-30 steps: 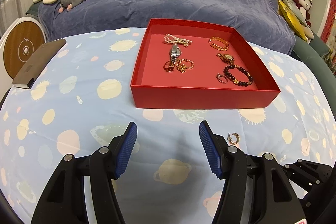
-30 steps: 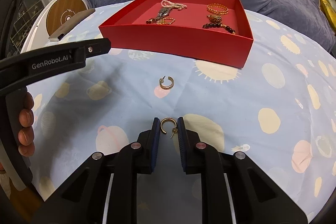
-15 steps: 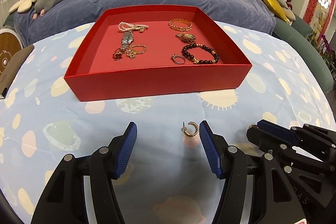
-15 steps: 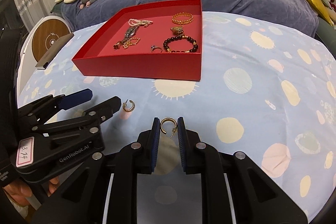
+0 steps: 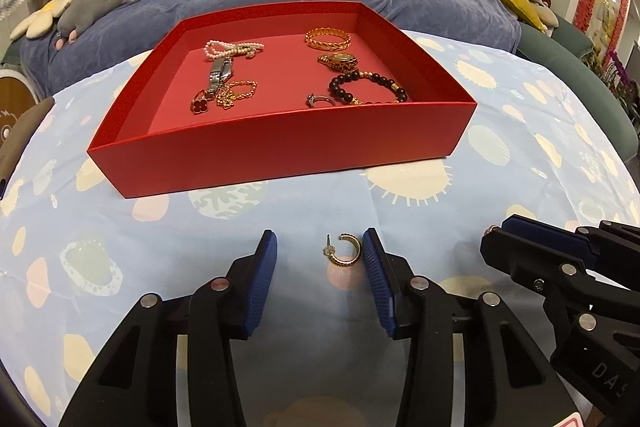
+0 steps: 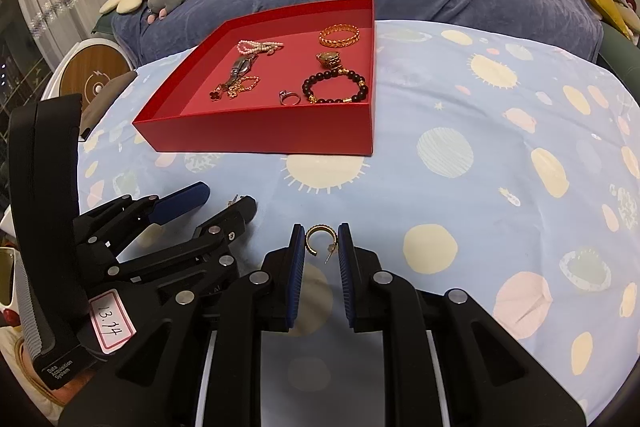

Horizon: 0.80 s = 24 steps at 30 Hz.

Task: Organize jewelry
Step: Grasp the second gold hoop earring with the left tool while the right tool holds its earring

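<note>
the left gripper (image 5: 320, 259), fingers spread, is now straddling the loose gold hoop earring (image 5: 343, 250); the right gripper (image 6: 322, 247) is still pinching its matching gold hoop (image 6: 319, 235), red cardboard tray (image 5: 280, 155) next.

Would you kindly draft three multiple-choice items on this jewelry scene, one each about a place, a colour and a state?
1. Where does the loose hoop earring lie?
A. inside the box
B. on the cloth between the left gripper fingers
C. on the sofa

2. What colour is the box holding the jewelry?
A. red
B. green
C. white

3. How is the right gripper?
A. wide open and empty
B. out of sight
C. shut on a held earring

Answers:
1 B, it rests on the patterned cloth between the open blue pads, near the right-hand pad.
2 A, its walls and floor are red.
3 C, the gold hoop sits pinched between its pads.
</note>
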{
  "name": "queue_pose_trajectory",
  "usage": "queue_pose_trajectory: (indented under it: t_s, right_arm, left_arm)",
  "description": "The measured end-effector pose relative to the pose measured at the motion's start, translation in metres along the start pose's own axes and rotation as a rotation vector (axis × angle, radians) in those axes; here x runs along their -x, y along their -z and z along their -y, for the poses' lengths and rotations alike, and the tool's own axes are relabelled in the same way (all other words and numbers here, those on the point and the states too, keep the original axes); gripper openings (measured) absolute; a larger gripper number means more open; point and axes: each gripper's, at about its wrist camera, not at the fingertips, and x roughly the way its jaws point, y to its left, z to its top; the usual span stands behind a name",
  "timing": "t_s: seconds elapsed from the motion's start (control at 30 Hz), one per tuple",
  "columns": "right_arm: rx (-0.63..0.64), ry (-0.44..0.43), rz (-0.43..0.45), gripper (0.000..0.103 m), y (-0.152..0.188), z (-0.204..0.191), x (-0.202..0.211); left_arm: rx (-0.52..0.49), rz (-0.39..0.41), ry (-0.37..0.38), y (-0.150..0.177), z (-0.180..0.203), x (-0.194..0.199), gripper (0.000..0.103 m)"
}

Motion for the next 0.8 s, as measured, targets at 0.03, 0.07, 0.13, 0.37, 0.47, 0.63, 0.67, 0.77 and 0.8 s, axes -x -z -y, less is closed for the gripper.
queue_pose_trajectory:
  t_s: [0.03,0.07,0.13,0.37,0.47,0.63,0.67,0.77,0.8]
  right_arm:
    - [0.001,0.0,0.0,0.016,0.0,0.0,0.0]
    - [0.001,0.0,-0.001,0.016,0.0,0.0,0.0]
    - [0.0,0.0,-0.001,0.016,0.0,0.0,0.0]
    - [0.0,-0.001,0.0,0.016,0.0,-0.001,0.0]
    - [-0.002,-0.003,0.001,0.016,0.0,-0.001,0.0]
    - [-0.003,-0.007,0.003,0.016,0.001,-0.001,0.001]
    - [-0.004,-0.008,0.003,0.016,0.001,-0.001,0.001]
    - [-0.004,-0.01,0.005,0.016,0.0,-0.001,0.002]
    - [-0.005,-0.011,0.006,0.016,0.0,-0.001,0.002]
  left_arm:
    - [0.0,0.001,-0.004,0.0,-0.001,0.0,0.036]
    - [0.0,0.002,-0.006,0.0,-0.001,0.0,0.032]
    - [0.002,0.001,-0.008,-0.001,-0.002,0.0,0.027]
    - [0.022,-0.006,0.015,-0.002,-0.009,0.002,0.016]
    - [0.032,-0.003,0.013,-0.003,-0.014,0.004,0.016]
    - [0.064,0.005,0.03,-0.006,-0.021,0.012,0.016]
    - [0.069,0.01,0.033,-0.007,-0.022,0.015,0.016]
    - [0.08,0.025,0.04,-0.01,-0.025,0.023,0.016]
    - [0.084,0.03,0.042,-0.01,-0.027,0.025,0.016]
